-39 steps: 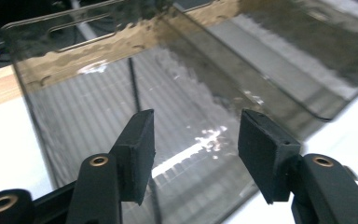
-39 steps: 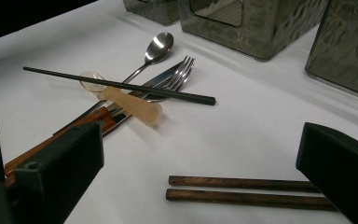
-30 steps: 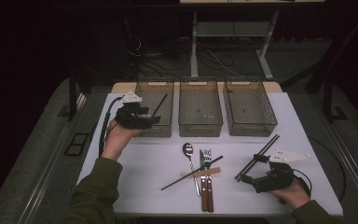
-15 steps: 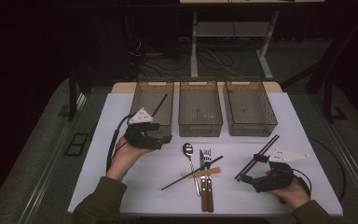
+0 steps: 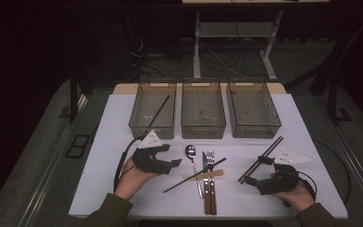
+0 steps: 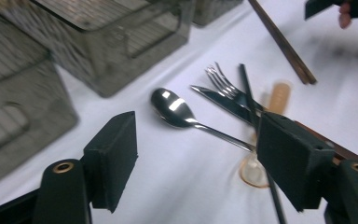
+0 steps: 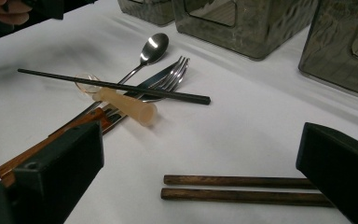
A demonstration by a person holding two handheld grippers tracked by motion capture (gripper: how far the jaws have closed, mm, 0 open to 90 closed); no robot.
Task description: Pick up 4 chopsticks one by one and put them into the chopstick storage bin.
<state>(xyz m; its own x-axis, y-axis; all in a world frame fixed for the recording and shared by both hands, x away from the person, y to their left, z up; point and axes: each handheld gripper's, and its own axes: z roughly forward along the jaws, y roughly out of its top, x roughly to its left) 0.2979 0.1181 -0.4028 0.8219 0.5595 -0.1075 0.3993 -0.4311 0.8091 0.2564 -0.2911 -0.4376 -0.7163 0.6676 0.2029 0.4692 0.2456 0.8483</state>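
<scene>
Right now both grippers have their jaws apart and hold nothing. The left gripper (image 5: pixel 172 163) sits just left of the spoon (image 5: pixel 190 151), and in the left gripper view its two black pads stand wide with the spoon (image 6: pixel 172 108) lying on the table between them, not touched. The right gripper (image 5: pixel 257 171) rests right of the spoon, open too, with the pair of brown wooden chopsticks (image 7: pixel 242 189) lying between its jaws and no pad pressing on them. Near the spoon sit a fork (image 5: pixel 210 158), a knife (image 5: pixel 204 163), one black chopstick (image 5: pixel 196 175) laid across them, and a small tan tube (image 7: pixel 126 106). Behind the spoon stand three clear bins (image 5: pixel 203 109). One black chopstick (image 5: pixel 159 109) already lies in the left bin (image 5: pixel 152 108). I think the sorting has only just begun, because almost everything is still on the white table (image 5: pixel 123 118) and two bins look empty.
</scene>
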